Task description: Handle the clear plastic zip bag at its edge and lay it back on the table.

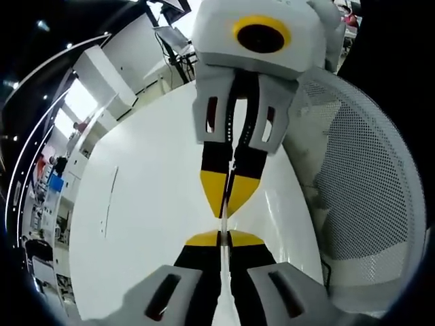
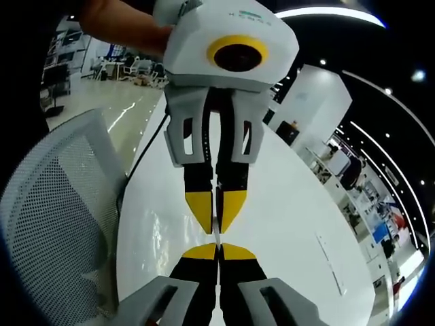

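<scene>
The clear plastic zip bag (image 1: pixel 223 225) is held edge-on, so it appears only as a thin pale strip above the white table (image 1: pixel 136 204). My left gripper (image 1: pixel 223 238) is shut on one stretch of that edge. My right gripper (image 1: pixel 228 206) faces it tip to tip, shut on the same edge. In the right gripper view the bag (image 2: pixel 217 236) is again a thin line, running between my right gripper (image 2: pixel 217 250) below and my left gripper (image 2: pixel 216 223) above. Most of the bag's sheet cannot be made out.
A white mesh-backed chair (image 1: pixel 360 170) stands at the table's edge, also visible as the chair (image 2: pixel 61 197) in the right gripper view. A person's hand (image 2: pixel 122 24) holds the left gripper. The white table (image 2: pixel 292 204) stretches away, with office desks and shelving beyond it.
</scene>
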### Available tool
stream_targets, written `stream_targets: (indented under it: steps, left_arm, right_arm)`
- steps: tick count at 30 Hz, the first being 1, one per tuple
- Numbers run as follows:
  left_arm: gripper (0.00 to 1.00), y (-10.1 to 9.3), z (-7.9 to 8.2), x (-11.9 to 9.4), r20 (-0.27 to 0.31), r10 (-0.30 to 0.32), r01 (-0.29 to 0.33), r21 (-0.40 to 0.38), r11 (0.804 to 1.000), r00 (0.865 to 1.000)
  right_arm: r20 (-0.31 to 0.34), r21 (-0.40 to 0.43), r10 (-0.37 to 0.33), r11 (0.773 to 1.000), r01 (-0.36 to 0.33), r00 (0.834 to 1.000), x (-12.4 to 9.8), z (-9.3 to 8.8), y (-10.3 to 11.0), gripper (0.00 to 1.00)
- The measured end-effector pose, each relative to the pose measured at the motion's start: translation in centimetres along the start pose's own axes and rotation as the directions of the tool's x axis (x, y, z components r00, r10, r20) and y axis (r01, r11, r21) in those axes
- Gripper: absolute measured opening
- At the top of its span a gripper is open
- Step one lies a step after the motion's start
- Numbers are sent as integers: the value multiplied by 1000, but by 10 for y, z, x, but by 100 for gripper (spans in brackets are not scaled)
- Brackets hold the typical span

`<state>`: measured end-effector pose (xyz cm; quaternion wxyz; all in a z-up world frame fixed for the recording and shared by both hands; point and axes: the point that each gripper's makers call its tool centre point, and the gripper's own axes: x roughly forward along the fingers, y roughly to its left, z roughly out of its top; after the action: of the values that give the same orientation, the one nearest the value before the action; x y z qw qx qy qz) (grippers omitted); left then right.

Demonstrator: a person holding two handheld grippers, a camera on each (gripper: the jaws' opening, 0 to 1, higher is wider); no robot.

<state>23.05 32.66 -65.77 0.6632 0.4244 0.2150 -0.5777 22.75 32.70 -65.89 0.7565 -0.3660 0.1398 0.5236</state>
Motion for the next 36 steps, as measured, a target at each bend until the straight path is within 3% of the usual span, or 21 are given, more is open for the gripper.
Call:
stream_targets:
  steps: [24, 30, 36]
  left_arm:
    - [0, -3, -15, -8, -28, 44, -45, -51, 998, 999]
    - [0, -5, -16, -9, -38, 48, -50, -52, 997, 998]
    - [0, -6, -14, -7, -39, 42, -44, -37, 998, 998]
  right_arm:
    - [34, -35, 57, 998, -56, 998, 8, 12, 7, 0]
    - [31, -8, 73, 997, -72, 997, 8, 12, 9, 0]
    - [1, -30, 72, 997, -71, 997, 8, 10, 10, 0]
